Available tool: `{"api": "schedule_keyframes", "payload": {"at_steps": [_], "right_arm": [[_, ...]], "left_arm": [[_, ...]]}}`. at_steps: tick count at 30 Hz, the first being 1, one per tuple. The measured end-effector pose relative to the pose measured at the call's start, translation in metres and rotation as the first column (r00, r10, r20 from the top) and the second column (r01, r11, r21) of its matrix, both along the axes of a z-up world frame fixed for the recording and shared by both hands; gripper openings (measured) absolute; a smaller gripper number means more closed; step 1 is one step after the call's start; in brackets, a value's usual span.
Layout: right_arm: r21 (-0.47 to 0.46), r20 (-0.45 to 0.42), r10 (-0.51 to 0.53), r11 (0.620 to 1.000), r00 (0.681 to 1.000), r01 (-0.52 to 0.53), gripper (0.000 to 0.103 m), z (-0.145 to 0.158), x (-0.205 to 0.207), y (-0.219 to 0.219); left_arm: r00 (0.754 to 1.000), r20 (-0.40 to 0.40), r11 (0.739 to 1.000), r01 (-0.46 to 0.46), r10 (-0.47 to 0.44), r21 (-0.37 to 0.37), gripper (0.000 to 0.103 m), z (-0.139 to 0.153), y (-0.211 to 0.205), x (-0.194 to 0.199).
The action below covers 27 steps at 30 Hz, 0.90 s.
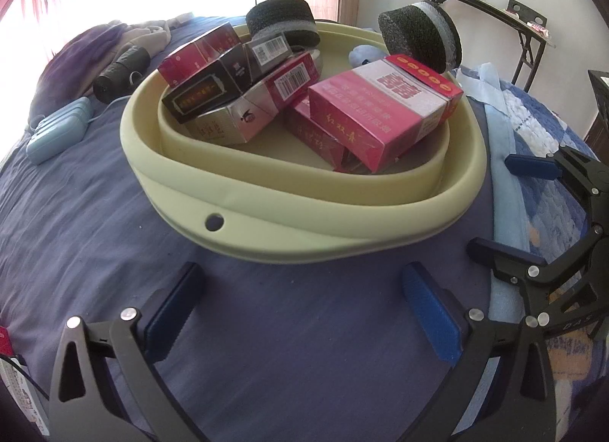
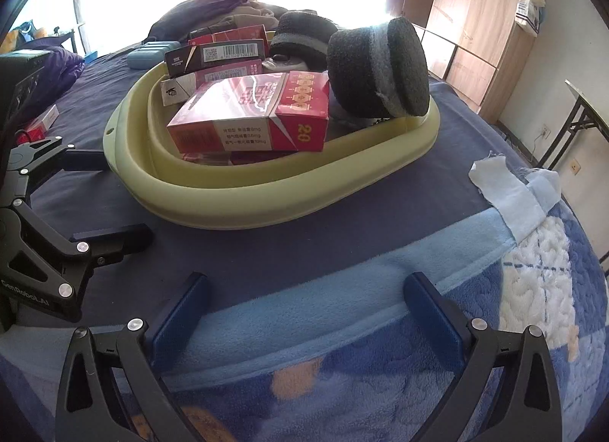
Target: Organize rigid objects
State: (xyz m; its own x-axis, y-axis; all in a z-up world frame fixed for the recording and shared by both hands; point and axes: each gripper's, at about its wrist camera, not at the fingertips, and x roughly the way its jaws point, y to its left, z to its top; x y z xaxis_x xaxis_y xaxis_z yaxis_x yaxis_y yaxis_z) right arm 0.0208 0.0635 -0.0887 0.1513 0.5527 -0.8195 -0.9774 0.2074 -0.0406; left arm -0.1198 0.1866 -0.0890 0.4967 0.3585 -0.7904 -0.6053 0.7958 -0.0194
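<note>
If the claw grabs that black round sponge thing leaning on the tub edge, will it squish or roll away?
The black sponge puck looks porous, so it would probably squish and feel light. It stands on edge against the green tub rim, so a nudge may well roll or topple it.

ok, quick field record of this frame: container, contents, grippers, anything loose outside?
surface: bed with blue sheet
container: pale green basin
contents: red cartons, black carton, two black foam pucks
left gripper: open, empty, short of the basin
right gripper: open, empty, over the blue blanket
outside basin: light blue case
</note>
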Motion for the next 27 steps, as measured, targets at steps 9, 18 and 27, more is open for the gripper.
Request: {"api": "schedule_keyframes", "payload": {"at_steps": [9,18,27], "right_arm": [[0.0,0.002,0.001,1.0,1.0,-0.001,0.103,0.0,0.0004,0.0],[0.0,0.001,0.001,1.0,1.0,-0.001,0.103,0.0,0.0003,-0.0002],[0.0,0.0,0.001,1.0,1.0,-0.001,0.103,-0.0001,0.0008,-0.0003]], "left_arm": [[1.0,0.0,1.0,0.0,0.0,0.0,0.103,-0.0014,-0.0013,-0.0012],[1.0,0.0,1.0,0.0,0.0,0.0,0.103,-0.0017,-0.0014,-0.0014],[1.0,0.0,1.0,0.0,0.0,0.0,0.103,-0.0017,-0.0014,-0.0023]]}}
